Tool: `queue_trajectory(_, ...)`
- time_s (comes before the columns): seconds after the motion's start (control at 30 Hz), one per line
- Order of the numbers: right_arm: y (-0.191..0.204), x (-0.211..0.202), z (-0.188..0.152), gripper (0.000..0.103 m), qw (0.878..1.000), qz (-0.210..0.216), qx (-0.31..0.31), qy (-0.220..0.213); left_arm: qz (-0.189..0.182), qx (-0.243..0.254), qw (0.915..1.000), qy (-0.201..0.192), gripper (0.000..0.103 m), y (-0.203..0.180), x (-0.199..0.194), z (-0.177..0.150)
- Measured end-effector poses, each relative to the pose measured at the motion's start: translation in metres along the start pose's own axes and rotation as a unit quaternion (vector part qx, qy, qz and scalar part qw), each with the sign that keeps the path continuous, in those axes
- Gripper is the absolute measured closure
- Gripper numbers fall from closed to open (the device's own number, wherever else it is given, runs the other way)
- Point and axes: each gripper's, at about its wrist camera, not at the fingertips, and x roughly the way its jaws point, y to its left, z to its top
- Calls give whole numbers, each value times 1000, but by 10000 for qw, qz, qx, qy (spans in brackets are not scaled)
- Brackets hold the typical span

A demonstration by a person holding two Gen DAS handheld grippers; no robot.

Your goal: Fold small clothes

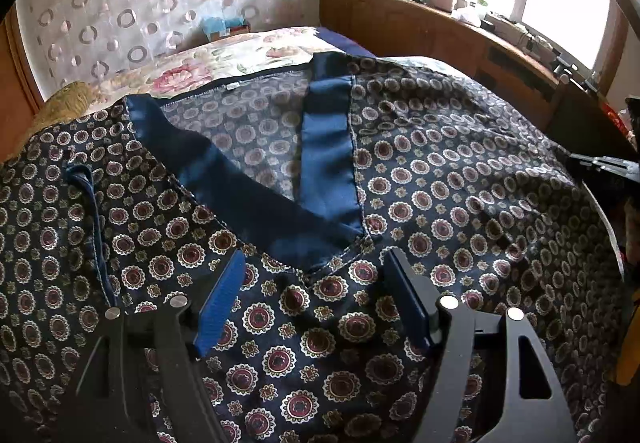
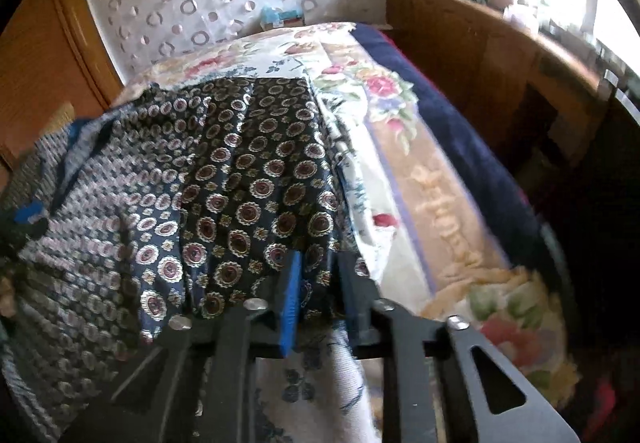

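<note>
A navy garment (image 1: 440,171) with red-and-white medallion print and a plain blue neck band (image 1: 328,147) lies spread on the bed, neck opening facing me. My left gripper (image 1: 316,275) is open, its blue pads apart, hovering just over the cloth below the neckline. In the right wrist view the same garment (image 2: 248,179) is lifted and folded over, paler inside showing at left. My right gripper (image 2: 316,283) is shut on the garment's edge, cloth pinched between the blue pads. The right gripper's tip also shows at the left wrist view's right edge (image 1: 604,163).
A floral bedspread (image 2: 400,147) covers the bed, with a dark blue blanket edge (image 2: 448,103) at its right side. A wooden shelf unit (image 1: 440,27) with clutter runs under the window. A circle-patterned curtain (image 1: 140,3) hangs behind the bed.
</note>
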Motion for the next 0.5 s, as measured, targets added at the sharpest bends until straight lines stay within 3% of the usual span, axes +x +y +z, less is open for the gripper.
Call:
queue_trajectory(0.13,6,-11,5,99,9994,59,2,-329,96,104,9999,36,29,-5,1,-1)
queue_trajectory(0.3,30,-34,18,99,9945,556,-128,-882,93,142,9998,57,25,-7,4,0)
queue_trajectory(0.5,71,-26,19,99,9894,1126,-560,-728,35,197,9997,114,16,-9,7,1)
